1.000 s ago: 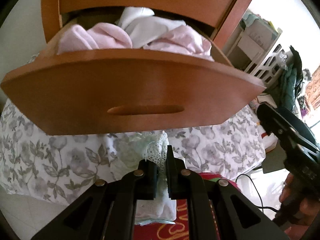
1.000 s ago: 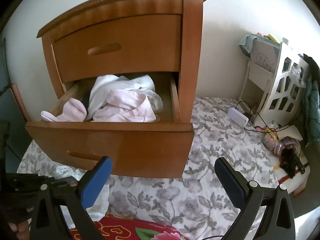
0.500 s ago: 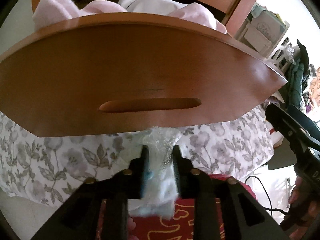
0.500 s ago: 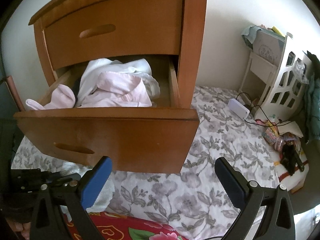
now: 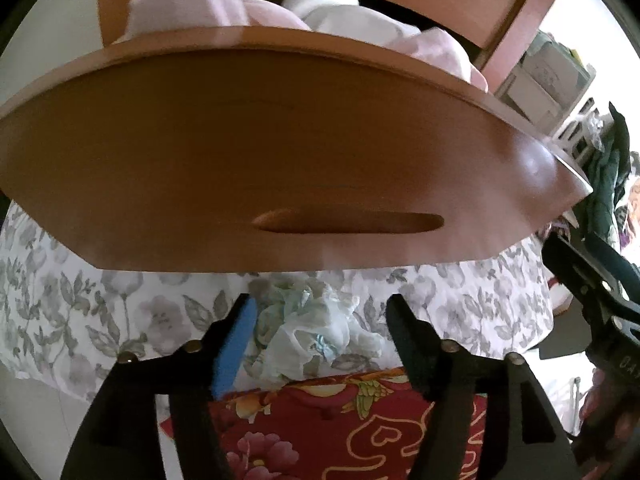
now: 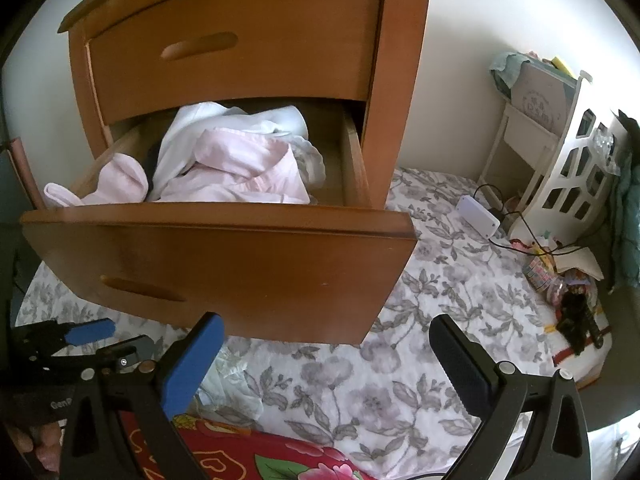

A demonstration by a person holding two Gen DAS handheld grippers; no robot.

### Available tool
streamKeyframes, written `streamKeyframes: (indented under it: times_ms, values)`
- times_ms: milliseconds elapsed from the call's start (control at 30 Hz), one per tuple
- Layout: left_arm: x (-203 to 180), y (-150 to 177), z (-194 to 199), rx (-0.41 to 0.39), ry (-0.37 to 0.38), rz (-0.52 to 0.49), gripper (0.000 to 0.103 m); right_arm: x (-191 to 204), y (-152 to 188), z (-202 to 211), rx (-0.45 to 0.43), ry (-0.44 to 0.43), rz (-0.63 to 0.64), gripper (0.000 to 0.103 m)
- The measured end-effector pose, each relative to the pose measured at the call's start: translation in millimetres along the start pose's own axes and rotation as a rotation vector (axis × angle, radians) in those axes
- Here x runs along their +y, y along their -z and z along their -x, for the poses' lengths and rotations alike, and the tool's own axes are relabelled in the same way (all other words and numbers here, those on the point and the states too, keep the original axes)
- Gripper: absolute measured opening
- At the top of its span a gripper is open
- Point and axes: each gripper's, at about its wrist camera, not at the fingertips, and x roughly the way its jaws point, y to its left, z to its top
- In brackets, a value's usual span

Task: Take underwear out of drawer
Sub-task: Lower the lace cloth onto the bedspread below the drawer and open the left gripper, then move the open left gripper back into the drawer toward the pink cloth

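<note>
A pale, lacy piece of underwear (image 5: 316, 336) lies crumpled on the flowered sheet (image 5: 120, 312), just below the open wooden drawer (image 5: 280, 160). My left gripper (image 5: 320, 312) straddles it with its jaws opening, and the pads stand clear of the fabric. In the right wrist view the same underwear (image 6: 228, 376) peeks out behind a blue pad, with the left gripper (image 6: 120, 338) low at the left. The right gripper (image 6: 326, 328) hovers open over the sheet, holding nothing. Pink clothes (image 6: 240, 168) and white clothes (image 6: 224, 120) fill the drawer (image 6: 224, 264).
A red flowered cloth (image 5: 340, 420) lies at the near edge of the sheet. Right of the chest sit a white box with cables (image 6: 478, 212), a white cut-out shelf (image 6: 572, 168) and small clutter (image 6: 560, 280). The upper drawer (image 6: 240, 48) is closed.
The left jaws went from shut on the lacy underwear to wide apart, and the underwear now rests on the sheet. Both views have sunk lower in front of the drawer.
</note>
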Motion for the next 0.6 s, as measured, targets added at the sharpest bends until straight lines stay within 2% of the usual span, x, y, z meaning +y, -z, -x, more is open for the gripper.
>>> streamKeyframes:
  times_ms: [100, 267, 300, 467, 600]
  values:
    - [2.4, -0.3, 5.5, -0.036, -0.010, 0.010, 0.082, 1.0, -0.3, 1.0, -0.001, 0.002, 0.003, 0.103]
    - [-0.9, -1.1, 17.5, -0.103, -0.023, -0.012, 0.084, 1.8, -0.6, 3.9, -0.006, 0.005, 0.005, 0.103]
    - [-1.2, -1.3, 21.0, -0.119, -0.016, -0.014, 0.087, 1.7, -0.8, 4.6, -0.007, 0.006, 0.006, 0.103]
    - [-0.7, -4.2, 41.9, -0.206, 0.012, -0.017, 0.089, 0.9, -1.1, 6.7, -0.010, 0.009, 0.005, 0.103]
    - [1.9, -8.0, 61.9, -0.263, 0.073, -0.002, 0.091, 0.6, -1.6, 7.8, -0.014, 0.007, 0.004, 0.103]
